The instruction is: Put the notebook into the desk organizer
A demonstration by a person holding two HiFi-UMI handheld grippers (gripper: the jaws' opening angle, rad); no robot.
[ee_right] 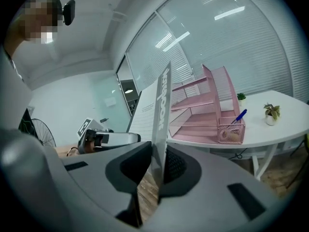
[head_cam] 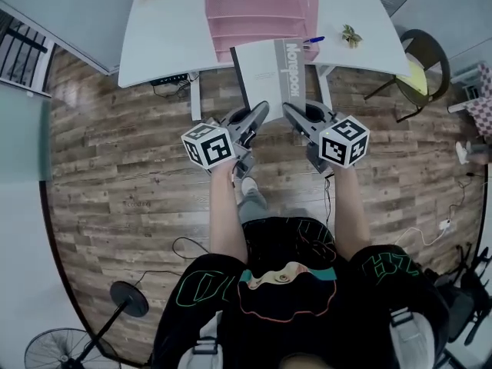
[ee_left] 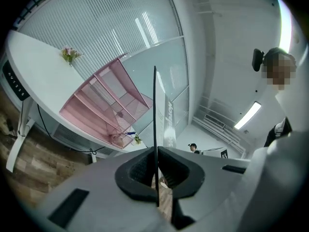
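The left gripper (head_cam: 264,108) and right gripper (head_cam: 287,110) each clamp the near edge of the notebook (head_cam: 270,71), held over the desk's (head_cam: 165,37) front edge just before the pink desk organizer (head_cam: 257,10): lifted, I judge, but not yet slotted in.

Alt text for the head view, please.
Seen from above, the left gripper and the right gripper each clamp the near edge of an open notebook, held before a white table bearing a pink desk organizer.
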